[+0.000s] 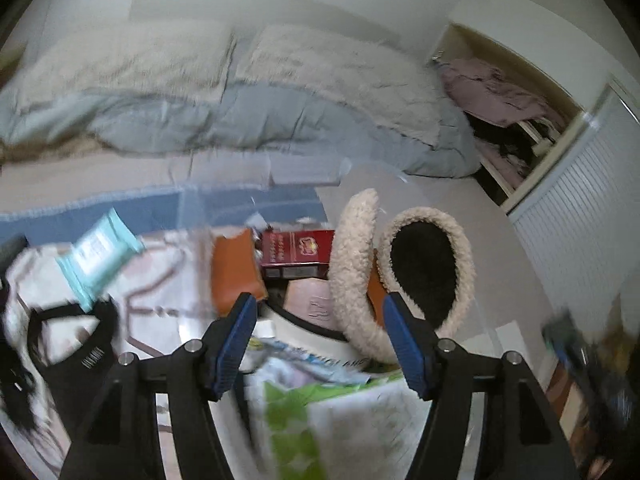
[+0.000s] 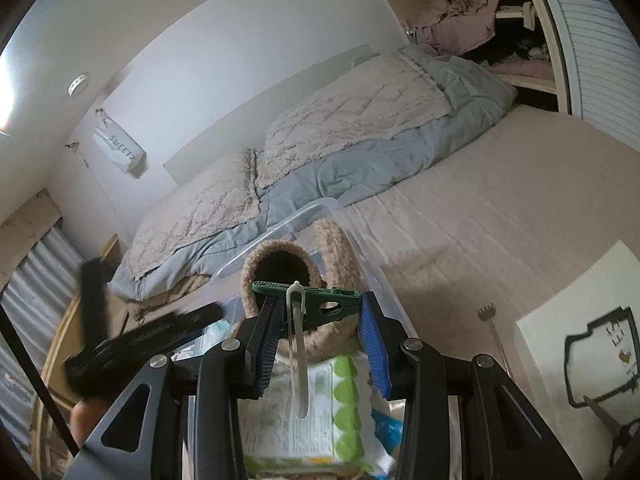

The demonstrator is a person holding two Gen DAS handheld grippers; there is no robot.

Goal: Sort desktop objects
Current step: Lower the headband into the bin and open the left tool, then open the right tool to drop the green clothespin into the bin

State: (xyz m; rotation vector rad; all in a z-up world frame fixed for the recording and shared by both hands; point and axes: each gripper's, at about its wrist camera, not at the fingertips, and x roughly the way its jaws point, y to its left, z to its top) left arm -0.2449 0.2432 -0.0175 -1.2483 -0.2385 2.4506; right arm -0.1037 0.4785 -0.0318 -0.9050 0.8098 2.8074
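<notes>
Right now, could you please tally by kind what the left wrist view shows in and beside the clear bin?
Fleece-lined slippers: 2
Red boxes: 1
Green-and-white wipe packs: 1
Teal tissue packs: 1
Orange pouches: 1
Total: 6

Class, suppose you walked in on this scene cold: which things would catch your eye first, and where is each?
The green clothes peg stands out, clamped crosswise in the right tongs above a clear bin. Behind it, in the bin, sit fluffy cream earmuffs, which fill the left wrist view beyond the empty, open left tongs. A green-dotted wipes packet lies right below the peg.
</notes>
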